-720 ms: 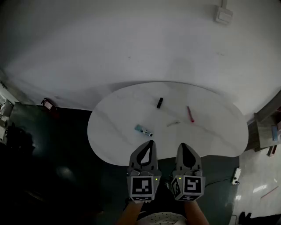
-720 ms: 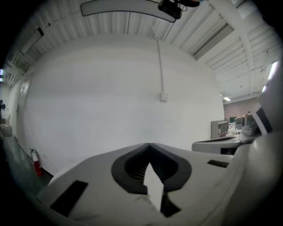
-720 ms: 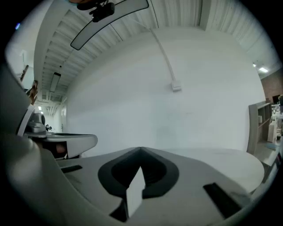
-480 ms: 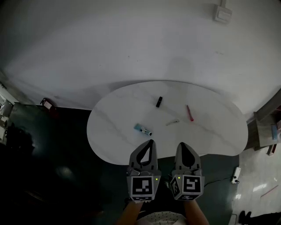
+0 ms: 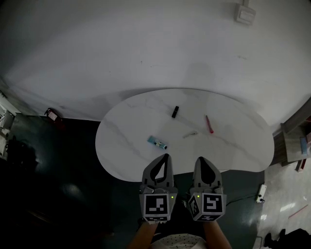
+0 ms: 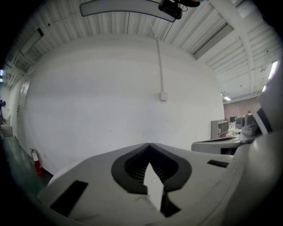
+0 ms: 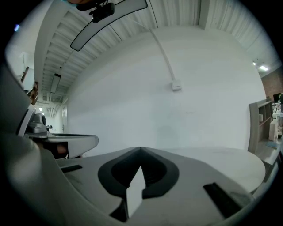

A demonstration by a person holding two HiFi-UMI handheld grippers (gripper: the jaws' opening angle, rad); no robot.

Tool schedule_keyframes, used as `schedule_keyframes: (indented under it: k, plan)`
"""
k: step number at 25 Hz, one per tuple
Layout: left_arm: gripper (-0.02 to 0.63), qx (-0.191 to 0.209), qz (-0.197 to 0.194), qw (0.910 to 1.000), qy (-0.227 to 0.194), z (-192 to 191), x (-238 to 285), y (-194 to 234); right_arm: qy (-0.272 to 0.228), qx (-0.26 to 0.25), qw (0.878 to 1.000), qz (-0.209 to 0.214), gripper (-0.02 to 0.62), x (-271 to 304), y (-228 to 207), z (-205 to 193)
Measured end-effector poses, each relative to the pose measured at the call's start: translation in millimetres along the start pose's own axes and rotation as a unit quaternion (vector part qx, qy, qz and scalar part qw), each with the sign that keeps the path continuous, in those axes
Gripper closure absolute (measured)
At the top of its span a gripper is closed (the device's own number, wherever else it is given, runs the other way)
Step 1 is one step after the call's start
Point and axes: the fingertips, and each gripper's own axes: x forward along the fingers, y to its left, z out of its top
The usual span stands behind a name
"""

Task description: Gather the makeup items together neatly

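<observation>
Several makeup items lie scattered on a white rounded table (image 5: 131, 121): a teal tube (image 5: 157, 143), a short black stick (image 5: 175, 112), a red pencil (image 5: 208, 124) and a small pale stick (image 5: 190, 134). My left gripper (image 5: 166, 156) and right gripper (image 5: 201, 159) hang side by side at the table's near edge, both shut and holding nothing. In the left gripper view the jaws (image 6: 149, 145) meet at the tip. In the right gripper view the jaws (image 7: 140, 149) are pressed together too. None of the items shows in either gripper view.
A white wall (image 5: 121, 44) rises behind the table, with a small box (image 5: 247, 14) mounted on it. The dark floor (image 5: 58, 170) spreads to the left, where a red extinguisher (image 5: 52, 115) stands. Shelving (image 5: 294, 141) stands at the right.
The table and its items have slid very slightly up in the head view. Both grippers keep their places and stay shut.
</observation>
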Motion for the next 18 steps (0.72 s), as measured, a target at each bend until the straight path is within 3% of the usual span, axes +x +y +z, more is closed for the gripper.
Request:
schedule_keyframes:
  k: [4,8,13,18]
  plan:
    - [0.578,-0.013,0.005,0.9997,0.02,-5,0,-3,-0.001,0.003,1.0,0.003,0.592,1,-3,-1]
    - [0.577,-0.003,0.017,0.9998,-0.004,-4,1,0,0.002,0.002,1.0,0.014,0.592,2,-4,-2]
    - [0.577,-0.01,0.032,0.9994,0.003,-9,-1,-3,0.012,0.005,0.999,0.031,0.592,2,-8,-10]
    - [0.577,-0.014,0.039,0.9988,0.026,-17,-2,-8,0.029,0.014,0.999,0.039,0.592,3,-12,-20]
